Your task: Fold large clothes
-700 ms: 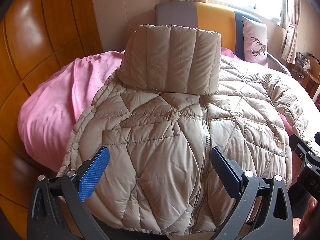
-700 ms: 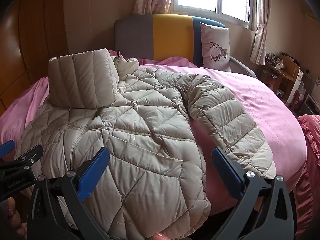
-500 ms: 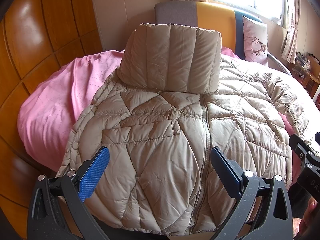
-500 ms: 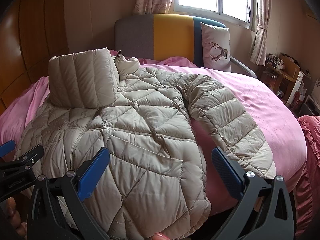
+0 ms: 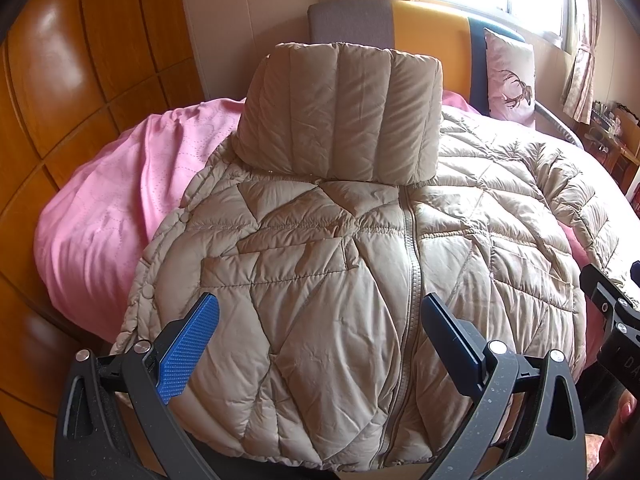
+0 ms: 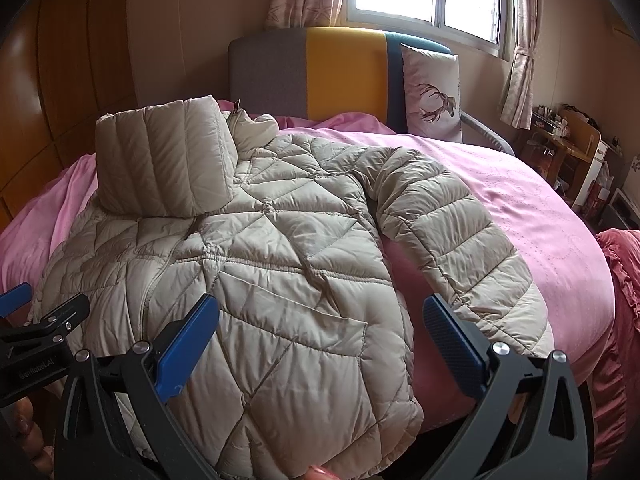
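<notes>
A beige quilted puffer jacket lies front up on the pink bed, zipped, its hem toward me. One sleeve is folded across the chest at the far left. The other sleeve lies stretched out to the right on the bedspread. My left gripper is open and empty, just above the hem near the zipper. My right gripper is open and empty over the jacket's right hem corner. Each gripper shows at the edge of the other's view.
The pink bedspread covers the bed. A grey, yellow and blue headboard and a deer pillow stand at the far end. A wooden wardrobe is at the left. A cluttered desk is at the right.
The left wrist view has shifted slightly, the jacket sitting a little higher in frame. The jacket and both open grippers are otherwise unchanged.
</notes>
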`<control>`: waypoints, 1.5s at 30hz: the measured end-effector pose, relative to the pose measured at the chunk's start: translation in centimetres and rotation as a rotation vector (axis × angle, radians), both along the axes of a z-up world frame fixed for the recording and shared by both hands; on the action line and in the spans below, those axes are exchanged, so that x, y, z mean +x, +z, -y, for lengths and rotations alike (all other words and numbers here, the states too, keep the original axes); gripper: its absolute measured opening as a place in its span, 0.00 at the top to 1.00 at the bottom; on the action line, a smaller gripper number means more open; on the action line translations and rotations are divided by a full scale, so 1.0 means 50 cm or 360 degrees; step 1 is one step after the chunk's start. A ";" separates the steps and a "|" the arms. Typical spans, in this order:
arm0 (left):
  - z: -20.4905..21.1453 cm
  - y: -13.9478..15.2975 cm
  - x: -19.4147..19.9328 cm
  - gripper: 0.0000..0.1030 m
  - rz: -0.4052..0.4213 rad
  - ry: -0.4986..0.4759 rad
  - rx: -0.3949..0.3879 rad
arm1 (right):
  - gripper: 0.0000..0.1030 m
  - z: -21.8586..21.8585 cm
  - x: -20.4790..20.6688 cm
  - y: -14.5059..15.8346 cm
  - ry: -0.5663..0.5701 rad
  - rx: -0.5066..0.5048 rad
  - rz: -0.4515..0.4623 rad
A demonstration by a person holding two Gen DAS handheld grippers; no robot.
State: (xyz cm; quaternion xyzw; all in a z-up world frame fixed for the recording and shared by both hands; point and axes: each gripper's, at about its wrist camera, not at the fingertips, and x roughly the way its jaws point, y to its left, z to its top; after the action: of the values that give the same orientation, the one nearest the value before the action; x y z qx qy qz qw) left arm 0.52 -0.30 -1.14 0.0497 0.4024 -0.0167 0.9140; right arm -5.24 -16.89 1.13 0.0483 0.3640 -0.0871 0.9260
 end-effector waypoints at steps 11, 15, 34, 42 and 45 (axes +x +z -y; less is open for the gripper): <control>0.004 -0.006 0.008 0.03 -0.0015 -0.0005 0.0010 | 0.02 0.001 0.008 -0.006 0.0001 0.0000 -0.0005; 0.005 -0.007 0.011 0.03 -0.0019 -0.0007 0.0014 | 0.02 0.003 0.012 -0.005 0.0000 0.0011 -0.0004; 0.065 0.019 0.052 0.03 0.0157 -0.0393 0.0155 | 0.02 0.043 0.228 -0.083 -0.0071 0.0047 -0.0051; 0.111 0.066 0.167 0.03 0.0189 -0.0307 0.0150 | 0.02 0.031 0.300 -0.179 -0.0074 -0.0168 -0.0165; 0.139 0.061 0.217 0.03 0.0088 -0.0318 0.0042 | 0.02 0.026 0.297 -0.183 -0.0080 -0.0224 -0.0097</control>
State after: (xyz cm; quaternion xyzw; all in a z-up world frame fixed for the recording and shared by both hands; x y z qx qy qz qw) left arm 11.37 -7.23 1.89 0.1018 0.3702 -0.1010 0.9178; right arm 9.61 -18.19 -8.02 -0.0105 0.3837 -0.1370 0.9132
